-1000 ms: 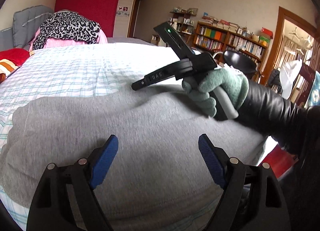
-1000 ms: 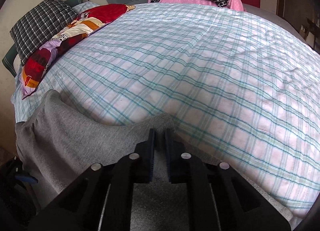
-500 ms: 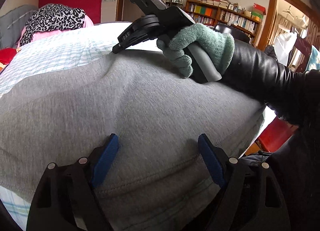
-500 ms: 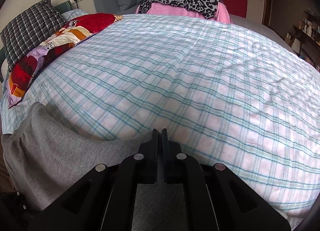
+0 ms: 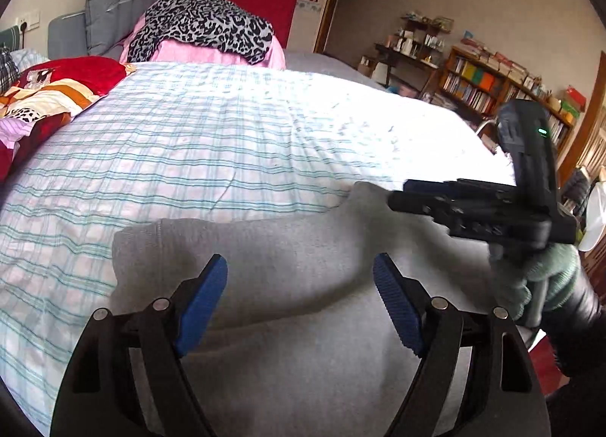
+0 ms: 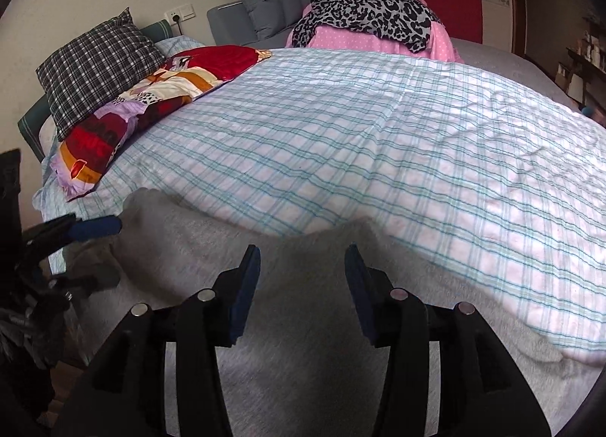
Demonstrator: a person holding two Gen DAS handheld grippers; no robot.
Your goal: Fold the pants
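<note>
Both pairs of jaws are off the cloth rn: my left gripper [image 5: 301, 300] stands wide w/ nothing between the blue pads, and my right gripper [image 6: 303, 285] is opening, about half apart, nothing pinched in it. Grey fabric shows behind both gaps, but the pads don't press on it.

The grey sweatpants [image 5: 303, 342] lie at the near edge of the bed, on the checked sheet [image 5: 227, 141]. Going by the left wrist view they're doubled over: an upper layer w/ a seamed end lies over a lower layer, and a fold edge runs across just below my left pads. So at least one fold looks done, imo. How many layers are in there I can't tell, and the near end of the pants runs out of view.

Top edge isn't tidy. By the right wrist view it dips beyond my left gripper and rises to a small peak right beyond my right gripper, so the upper layer likely needs squaring up. What's left, prob: smooth that edge, maybe one more fold to get a compact stack.

Farther from the pants: patterned quilt [image 6: 125, 126] and plaid pillow [image 6: 98, 69] at the head end, leopard-print cloth [image 6: 367, 8] on a pink pile at the far side, bookshelf [image 5: 488, 84] beyond the bed.
</note>
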